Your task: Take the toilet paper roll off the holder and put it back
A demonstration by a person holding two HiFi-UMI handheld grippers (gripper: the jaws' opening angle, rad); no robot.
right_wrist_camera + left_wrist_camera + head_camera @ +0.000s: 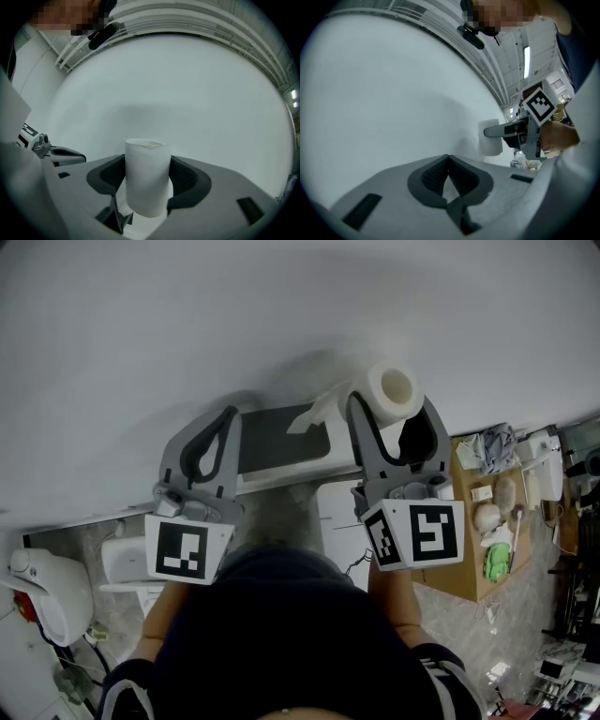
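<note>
The white wall [187,324] fills the upper part of the head view. Below it, at the centre, the dark flat top of the holder [272,442] stands out from the wall. The right tool [392,413] grips the toilet paper roll [396,385] between its two jaws, just right of the holder; the roll's open core faces the camera, and a loose sheet [314,413] hangs toward the holder. The left tool [228,418], at the holder's left end, is closed with nothing between its jaws.
</note>
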